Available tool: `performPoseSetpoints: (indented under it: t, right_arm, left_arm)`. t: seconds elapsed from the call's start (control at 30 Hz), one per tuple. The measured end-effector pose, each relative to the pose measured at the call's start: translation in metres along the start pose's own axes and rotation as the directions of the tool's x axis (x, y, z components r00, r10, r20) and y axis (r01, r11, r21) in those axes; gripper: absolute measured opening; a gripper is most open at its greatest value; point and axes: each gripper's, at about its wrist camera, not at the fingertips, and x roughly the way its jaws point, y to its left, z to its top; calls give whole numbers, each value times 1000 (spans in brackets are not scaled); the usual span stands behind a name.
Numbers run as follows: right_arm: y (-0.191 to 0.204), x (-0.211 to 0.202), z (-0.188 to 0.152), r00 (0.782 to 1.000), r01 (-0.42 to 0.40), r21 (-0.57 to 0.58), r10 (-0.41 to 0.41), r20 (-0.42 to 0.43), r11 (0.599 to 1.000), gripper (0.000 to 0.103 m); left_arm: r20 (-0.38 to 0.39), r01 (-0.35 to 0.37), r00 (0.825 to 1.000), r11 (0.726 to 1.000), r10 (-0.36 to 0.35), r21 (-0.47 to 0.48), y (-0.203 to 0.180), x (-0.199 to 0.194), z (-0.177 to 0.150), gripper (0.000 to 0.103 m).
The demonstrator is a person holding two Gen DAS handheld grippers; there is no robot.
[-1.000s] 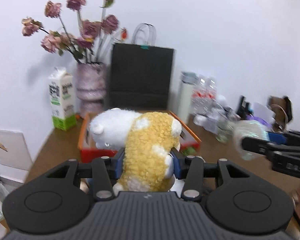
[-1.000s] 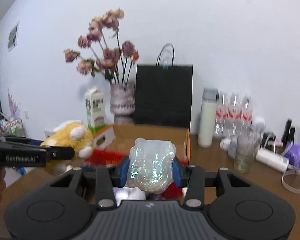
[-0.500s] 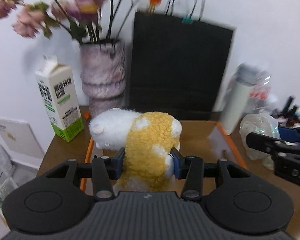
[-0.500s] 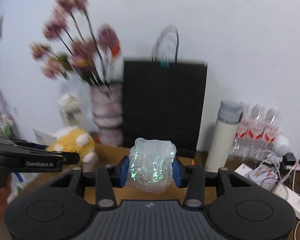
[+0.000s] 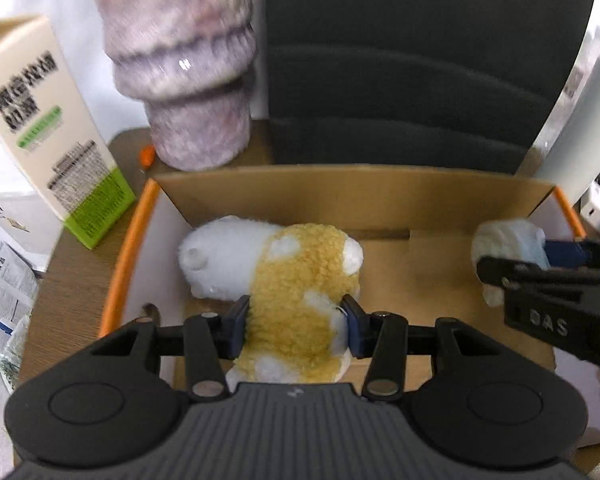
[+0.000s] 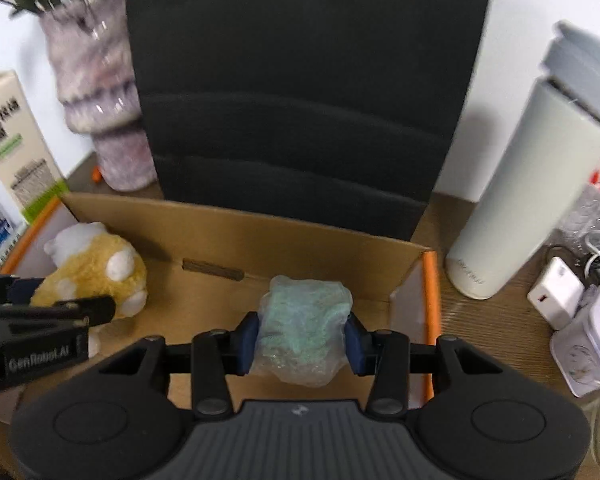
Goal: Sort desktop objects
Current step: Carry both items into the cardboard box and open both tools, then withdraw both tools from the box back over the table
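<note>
Both grippers have swung forward and tipped downward since a second ago, from above the near part of the tabletop to over the open cardboard box (image 5: pixel 340 192), whose floor now fills the lower half of each view. Left gripper (image 5: pixel 296 322) has its fingers (image 5: pixel 236 326) clamped on the yellow-and-white plush toy (image 5: pixel 288 280), which hangs over the left part of the box near its white-lined left wall; whether the toy touches the floor cannot be told. Right gripper (image 6: pixel 300 338) has its fingers (image 6: pixel 246 338) pressed against a crumpled iridescent film bundle (image 6: pixel 302 328), held over the right part of the box close to the orange-edged right wall (image 6: pixel 430 300).

Between the two loads the brown box floor lies bare, with a slot in the back wall at its far edge. Just behind the back wall stand a black paper bag (image 6: pixel 300 80) and a mottled purple vase (image 5: pixel 188 68), both close to the rim. A milk carton (image 5: pixel 48 128) stands off the box's far-left corner on the tabletop (image 5: pixel 76 280), and a pale grey thermos (image 6: pixel 528 184) off the far-right corner, near a white charger (image 6: pixel 556 292) and a small printed tin (image 6: pixel 592 348) along the tabletop's right side.
</note>
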Motion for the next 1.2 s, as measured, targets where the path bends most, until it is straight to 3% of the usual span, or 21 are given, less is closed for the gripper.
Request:
performPoseSetpoints:
  t: [0.2, 0.27, 0.3, 0.37, 0.53, 0.7, 0.83, 0.93, 1.0, 1.2]
  right_arm:
    - [4, 19, -2, 999, 43, -6, -44, -18, 999, 56]
    - [5, 16, -5, 998, 52, -12, -53, -28, 999, 63]
    - [5, 14, -4, 997, 62, -14, -62, -34, 998, 66]
    - [2, 4, -2, 996, 84, -15, -85, -30, 996, 77]
    - [-7, -44, 2, 996, 80, 29, -81, 30, 996, 79]
    - [-6, -95, -5, 995, 61, 49, -65, 76, 997, 82]
    - [2, -140, -21, 991, 48, 41, -53, 124, 998, 82]
    - [9, -174, -37, 983, 23, 33, -29, 180, 999, 91]
    - [14, -194, -49, 979, 7, 29, -13, 204, 1000, 91]
    - [30, -240, -88, 961, -18, 10, 14, 277, 1000, 91]
  left_arm:
    - [-55, -10, 998, 1000, 10, 4, -3, 14, 0, 56]
    - [-65, 9, 998, 1000, -9, -7, -1, 10, -1, 69]
    - [-66, 32, 997, 999, -33, -13, 0, 6, -2, 82]
    - [-46, 60, 997, 998, -61, -19, 2, -9, -4, 87]
    - [-10, 61, 998, 998, -62, -21, 15, -56, -2, 102]
    - [2, 98, 995, 993, -98, -61, 30, -109, -9, 103]
    - [45, 97, 994, 994, -95, -55, 38, -152, -20, 103]
    - [85, 96, 992, 994, -91, -51, 41, -173, -34, 103]
    - [111, 75, 991, 996, -69, -51, 42, -186, -45, 103]
    - [273, 7, 962, 999, 5, -42, 39, -227, -92, 103]
